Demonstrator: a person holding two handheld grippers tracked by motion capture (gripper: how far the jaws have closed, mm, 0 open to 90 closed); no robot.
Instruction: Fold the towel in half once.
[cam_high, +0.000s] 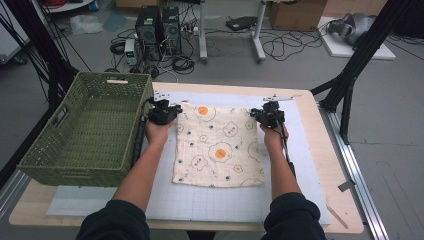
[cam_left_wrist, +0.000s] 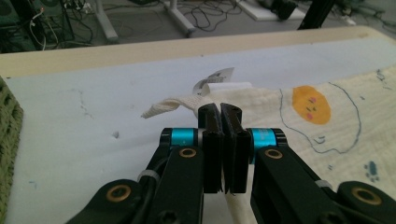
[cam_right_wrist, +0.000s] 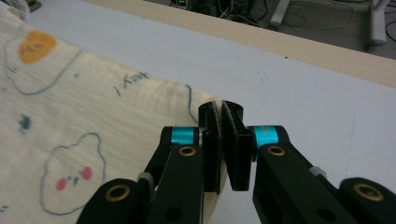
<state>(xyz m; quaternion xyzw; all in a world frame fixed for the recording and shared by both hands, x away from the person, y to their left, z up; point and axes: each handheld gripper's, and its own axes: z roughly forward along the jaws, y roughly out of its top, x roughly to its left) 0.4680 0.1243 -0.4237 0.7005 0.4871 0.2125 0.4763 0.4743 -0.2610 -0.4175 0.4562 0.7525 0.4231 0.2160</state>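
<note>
Now each gripper, left gripper (cam_high: 165, 111) and right gripper (cam_high: 269, 114), is clamped on a far corner of the printed cloth (cam_high: 218, 146), apparently ready to fold it.

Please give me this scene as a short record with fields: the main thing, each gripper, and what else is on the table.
main thing: cloth, flat on the mat, egg and bear print
left gripper: shut on the cloth's far left corner, by its loop and label
right gripper: shut on the cloth's far right corner
basket: green, at the table's left, nothing in it
table: light wood
</note>
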